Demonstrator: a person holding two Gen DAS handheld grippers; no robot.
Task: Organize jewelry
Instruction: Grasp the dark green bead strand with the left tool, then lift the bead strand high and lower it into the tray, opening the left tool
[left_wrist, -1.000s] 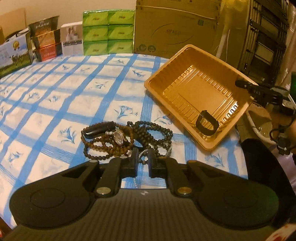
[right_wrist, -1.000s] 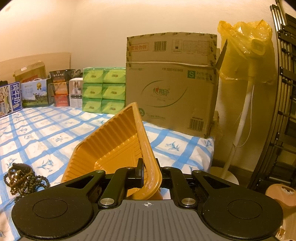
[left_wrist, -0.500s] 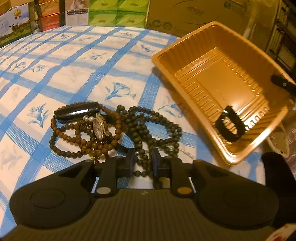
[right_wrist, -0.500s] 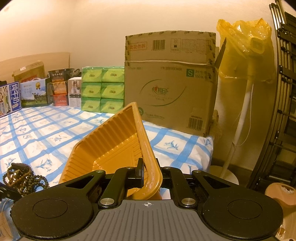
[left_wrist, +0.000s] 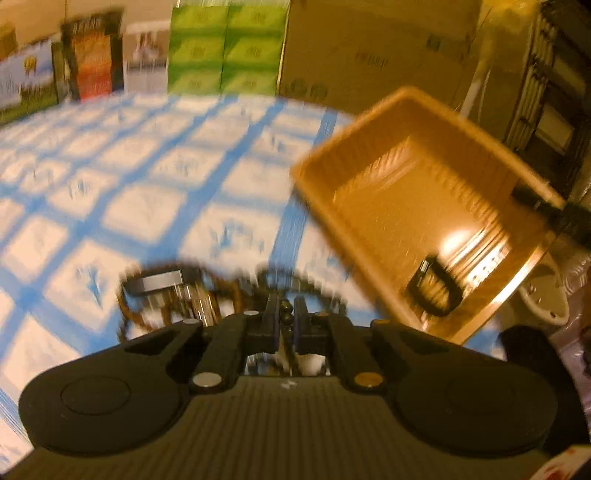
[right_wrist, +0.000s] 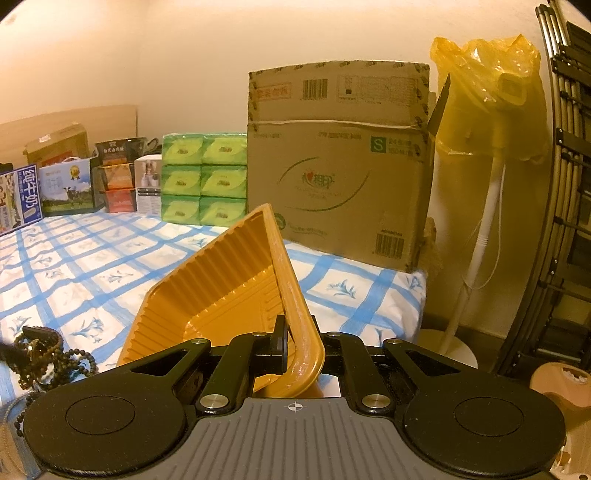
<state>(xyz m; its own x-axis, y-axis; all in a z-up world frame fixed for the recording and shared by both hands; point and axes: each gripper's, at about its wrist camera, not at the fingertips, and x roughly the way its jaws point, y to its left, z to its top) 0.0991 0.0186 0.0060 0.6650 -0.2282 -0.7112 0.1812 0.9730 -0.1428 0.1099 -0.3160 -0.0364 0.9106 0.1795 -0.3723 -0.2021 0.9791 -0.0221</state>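
Two grippers are gripping: left gripper (left_wrist: 287, 314) pinching round dark beads (left_wrist: 285, 308), blurred; right gripper (right_wrist: 300, 341) clamping ribbed orange plastic tray (right_wrist: 236, 280) rim.

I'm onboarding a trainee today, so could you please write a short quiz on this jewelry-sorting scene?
1. True or false: the right claw grips the rim of the orange plastic tray.
2. What does the left claw pinch? A) dark bead strand B) watch C) ring
3. What jewelry already lies in the tray?

Key: 1 true; 2 A; 3 a black band bracelet.
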